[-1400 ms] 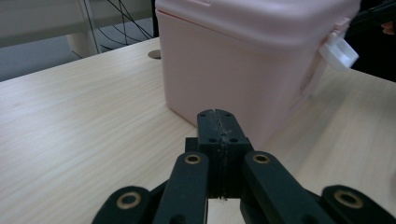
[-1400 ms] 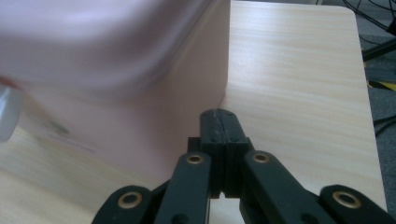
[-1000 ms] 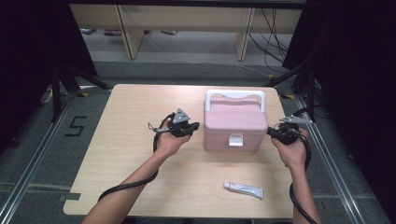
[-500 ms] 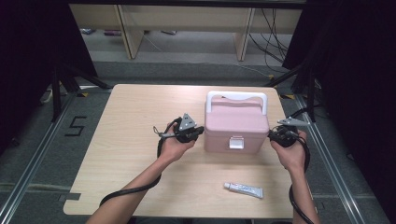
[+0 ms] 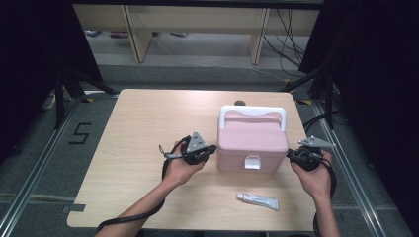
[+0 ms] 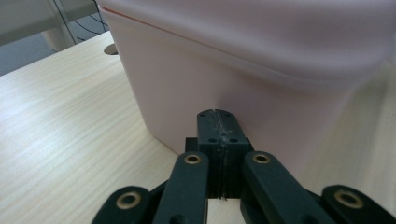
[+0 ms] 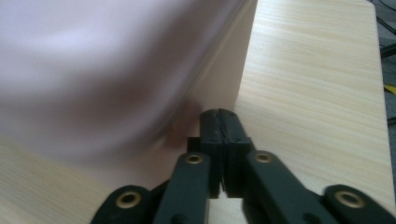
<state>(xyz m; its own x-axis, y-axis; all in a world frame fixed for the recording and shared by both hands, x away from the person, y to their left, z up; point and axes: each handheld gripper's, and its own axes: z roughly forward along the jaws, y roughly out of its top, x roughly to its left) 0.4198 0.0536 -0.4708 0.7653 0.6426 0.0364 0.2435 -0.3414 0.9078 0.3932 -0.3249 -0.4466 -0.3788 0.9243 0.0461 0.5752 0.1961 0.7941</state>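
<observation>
One pink lidded box (image 5: 252,144) with a white carry handle (image 5: 252,113) and a white front latch (image 5: 252,162) stands on the light wooden table (image 5: 143,123), and two grippers flank it, one at each end.

The left gripper (image 5: 211,149) points its tip at the box's left end wall, the tip right at that wall. In the left gripper view the two black jaws lie pressed together with only a hairline seam between the pads (image 6: 217,122), and nothing sits between them; the pink wall of the box (image 6: 196,88) rises directly ahead of the tip. The jaws have just been easing apart very slightly, yet they show closed and empty.

The right gripper (image 5: 292,155) aims at the opposite end wall, its tip likewise just at the box. In the right gripper view its jaws also meet pad to pad (image 7: 219,122), holding nothing, with the box (image 7: 140,79) blurred and close ahead and to the left of the tip. Whether either tip actually touches the wall cannot be told.

One small white tube (image 5: 257,200) lies flat on the table, nearer the person than the box, between the two hands and closer to the right gripper.
</observation>
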